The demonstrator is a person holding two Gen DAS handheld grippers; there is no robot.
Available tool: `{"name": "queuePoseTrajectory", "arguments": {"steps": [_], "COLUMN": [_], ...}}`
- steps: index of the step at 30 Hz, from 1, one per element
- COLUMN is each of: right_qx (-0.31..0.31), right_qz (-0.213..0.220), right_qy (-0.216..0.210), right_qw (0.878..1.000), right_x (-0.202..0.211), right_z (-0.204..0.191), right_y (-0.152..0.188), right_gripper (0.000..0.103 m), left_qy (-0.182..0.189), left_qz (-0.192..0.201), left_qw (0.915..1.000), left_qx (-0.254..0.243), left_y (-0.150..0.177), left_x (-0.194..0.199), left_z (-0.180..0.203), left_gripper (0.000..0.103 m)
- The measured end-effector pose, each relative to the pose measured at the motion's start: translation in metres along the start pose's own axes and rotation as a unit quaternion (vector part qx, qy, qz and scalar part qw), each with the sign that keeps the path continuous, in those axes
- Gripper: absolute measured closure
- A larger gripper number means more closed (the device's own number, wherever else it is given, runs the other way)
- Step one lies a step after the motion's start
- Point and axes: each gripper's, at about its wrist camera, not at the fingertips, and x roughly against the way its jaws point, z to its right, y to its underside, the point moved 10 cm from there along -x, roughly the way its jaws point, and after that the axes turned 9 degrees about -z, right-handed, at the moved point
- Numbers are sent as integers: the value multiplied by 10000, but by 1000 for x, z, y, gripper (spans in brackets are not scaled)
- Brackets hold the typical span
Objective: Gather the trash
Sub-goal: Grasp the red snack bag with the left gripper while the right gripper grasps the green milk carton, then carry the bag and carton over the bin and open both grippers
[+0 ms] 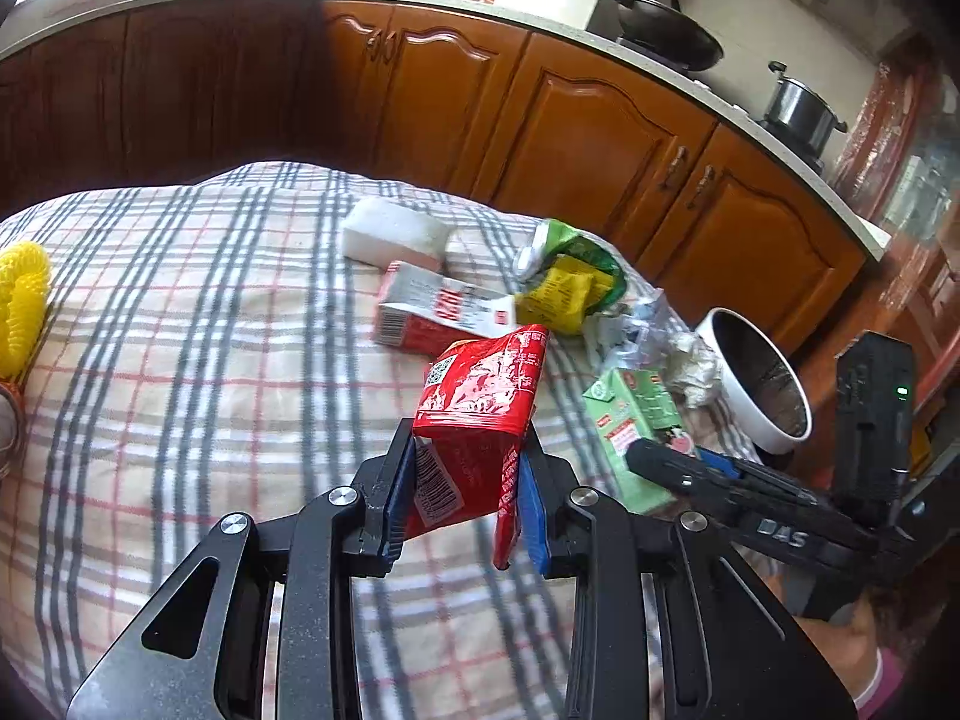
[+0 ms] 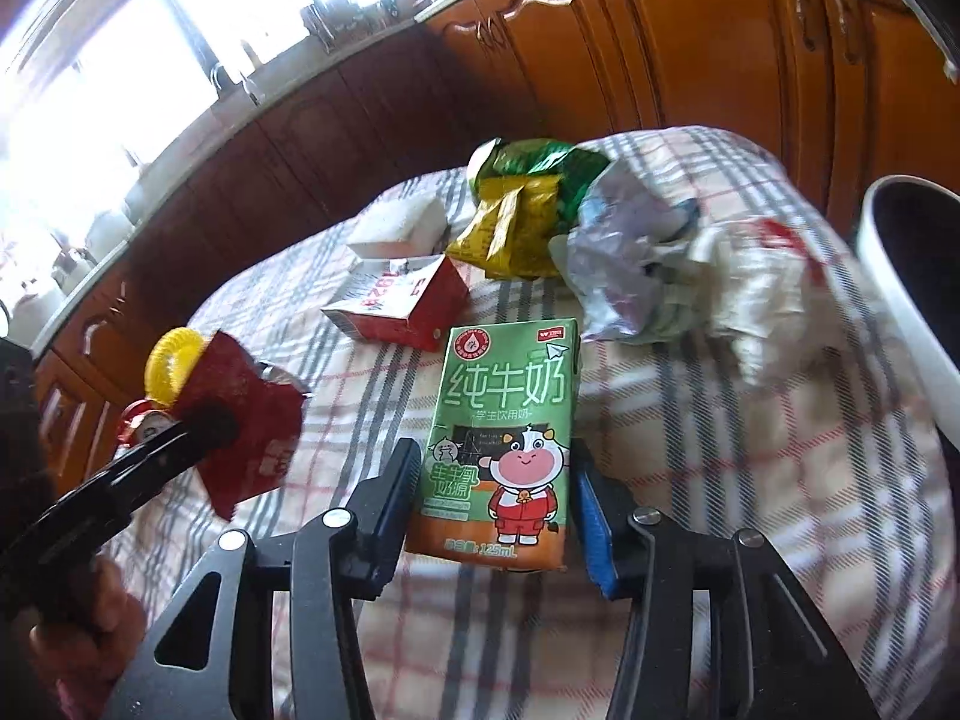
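Observation:
My left gripper [image 1: 468,444] is shut on a crumpled red snack packet [image 1: 480,396] and holds it above the checked tablecloth [image 1: 210,360]. The right wrist view shows that packet [image 2: 252,420] at the left, in the left gripper [image 2: 210,426]. A green milk carton [image 2: 510,396] lies flat on the cloth. My right gripper [image 2: 493,456] has a pad against each long side of it. In the left wrist view the carton [image 1: 630,414] lies at the right, partly under the right gripper [image 1: 672,462].
More litter lies beyond: a red-and-white box [image 2: 402,306], a white block [image 2: 402,228], a yellow-green bag [image 2: 522,222] and crumpled plastic [image 2: 636,264]. A white bowl with a dark inside [image 2: 900,312] stands at the right edge. Wooden cabinets [image 1: 600,132] line the back.

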Motion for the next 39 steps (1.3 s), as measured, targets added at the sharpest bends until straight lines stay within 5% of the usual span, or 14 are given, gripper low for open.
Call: {"name": "queuePoseTrajectory", "arguments": {"steps": [15, 23, 39], "right_qx": [-763, -1009, -1042], "right_qz": [984, 1129, 1231], "right_qy": [267, 395, 598], "right_qw": [9919, 9877, 9851], "right_x": [125, 143, 158], "right_z": [115, 167, 210], "right_y": [9, 7, -18], "right_gripper": [55, 55, 55], "left_qy": [679, 759, 795], "left_qz": [-382, -525, -624], "left_qw": [9920, 9866, 9799], "left_qx": [-995, -1345, -1719], "left_y": [7, -1, -26], "left_x": [-28, -47, -76], "left_z": [150, 204, 265], "left_gripper": [74, 74, 74]}}
